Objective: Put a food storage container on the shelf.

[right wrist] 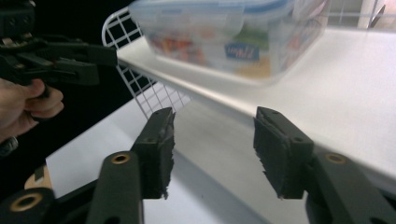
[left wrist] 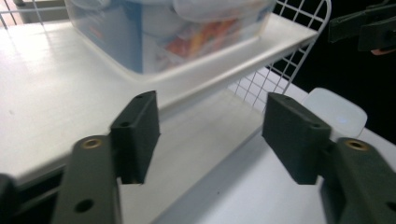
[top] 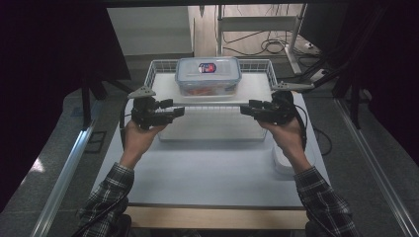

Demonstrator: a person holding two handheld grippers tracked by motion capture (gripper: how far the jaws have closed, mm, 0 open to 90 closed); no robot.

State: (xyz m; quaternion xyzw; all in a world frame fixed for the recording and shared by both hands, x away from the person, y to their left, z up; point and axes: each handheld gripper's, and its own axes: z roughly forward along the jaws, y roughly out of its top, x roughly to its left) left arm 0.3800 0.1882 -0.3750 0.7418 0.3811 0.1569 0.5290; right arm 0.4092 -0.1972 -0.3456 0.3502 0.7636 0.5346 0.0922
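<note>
A clear plastic food container (top: 208,75) with a snap-on lid and a round red and blue label sits on a raised white shelf (top: 247,88), toward the shelf's far edge and roughly centred between its two sides. Through the container's walls, orange and red contents show, too blurred to identify. The shelf has white wire mesh guards (top: 271,69) along its sides and back, and it stands on a white table (top: 207,173) with a pale wooden front edge. A person in plaid sleeves reaches in from the near side, holding a gripper in each hand at the shelf's front corners. The left gripper (top: 179,112) is at the left front corner, its jaws spread apart and holding nothing; in the left gripper view (left wrist: 210,135) the shelf edge lies beyond the gap between them. The right gripper (top: 244,109) is at the right front corner, its jaws likewise parted and empty (right wrist: 214,144). A white rounded lid-like object (top: 284,163) lies on the table near the person's right forearm. Around the table are a grey floor, metal rails on both sides, dark curtains, and cables (top: 269,47) on the floor beyond.
</note>
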